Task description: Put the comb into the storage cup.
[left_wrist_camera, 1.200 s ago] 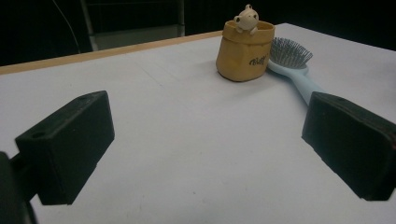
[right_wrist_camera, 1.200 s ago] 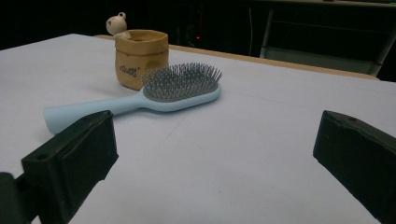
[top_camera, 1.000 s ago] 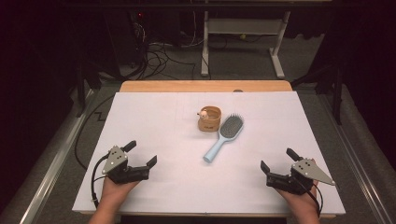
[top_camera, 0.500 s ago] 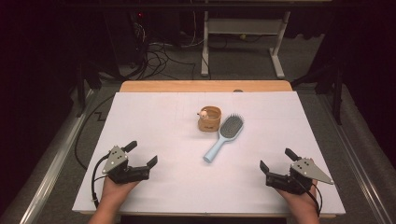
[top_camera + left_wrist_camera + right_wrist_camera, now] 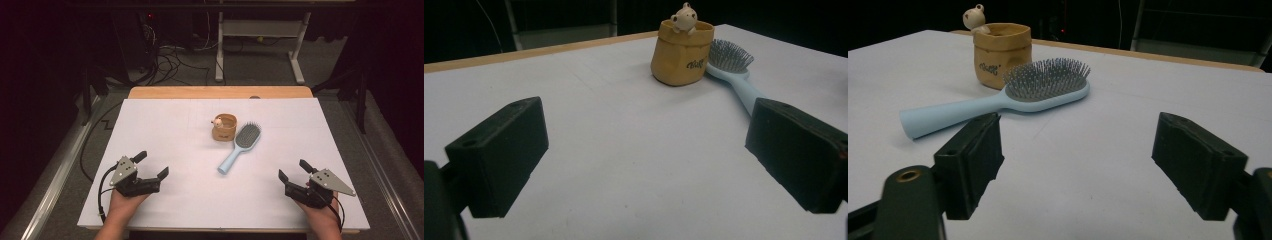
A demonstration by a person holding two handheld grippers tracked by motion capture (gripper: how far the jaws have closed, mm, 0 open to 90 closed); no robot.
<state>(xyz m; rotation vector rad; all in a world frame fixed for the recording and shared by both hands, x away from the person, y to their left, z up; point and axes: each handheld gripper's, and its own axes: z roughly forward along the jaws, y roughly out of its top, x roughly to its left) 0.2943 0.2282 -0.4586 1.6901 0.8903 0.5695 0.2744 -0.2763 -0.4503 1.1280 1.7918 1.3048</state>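
Observation:
A light blue hairbrush (image 5: pixel 240 147) lies bristles up on the white table cover, its handle pointing toward the near side. A tan cup (image 5: pixel 224 127) with a small bear figure on its rim stands touching the brush head's left side. My left gripper (image 5: pixel 152 165) rests open at the near left, nothing between its jaws. My right gripper (image 5: pixel 293 170) sits at the near right, open; its jaws have just been closing on empty air. The left gripper (image 5: pixel 646 150) faces the cup (image 5: pixel 681 52) and brush (image 5: pixel 734 70). The right gripper (image 5: pixel 1083 160) faces the brush (image 5: pixel 1043 85) and cup (image 5: pixel 1000 52).
The white cover (image 5: pixel 165 130) spans most of a wooden table whose far edge (image 5: pixel 220 92) shows bare. Beyond it are floor cables (image 5: pixel 165 57) and a white desk frame (image 5: pixel 260 35). Metal rails run along both sides of the table.
The right gripper's jaws stand a little closer together than before. Both hands, the brush and the cup have stayed where they were.

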